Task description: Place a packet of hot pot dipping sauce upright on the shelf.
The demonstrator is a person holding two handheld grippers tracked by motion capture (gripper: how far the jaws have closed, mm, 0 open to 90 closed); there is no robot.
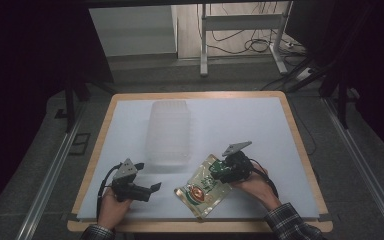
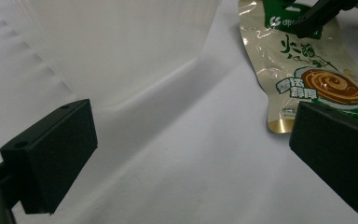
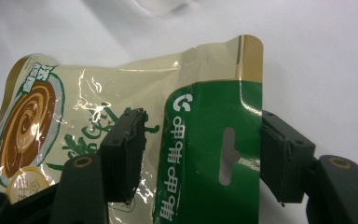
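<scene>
My right hand (image 1: 252, 186) reaches in from the near edge, its right claw (image 3: 200, 154) straddling the green header of the snack pouch (image 1: 203, 186); its jaws sit on either side, but I cannot tell whether they pinch it. My left claw (image 1: 155, 187) lies low, pointing rightward, jaws spread wide, nothing between them. The pouch lies near the counter's (image 1: 240, 120) front edge, just right of the left claw. A clear plastic container (image 1: 168, 134) stands behind, with open counter surface beyond.
</scene>
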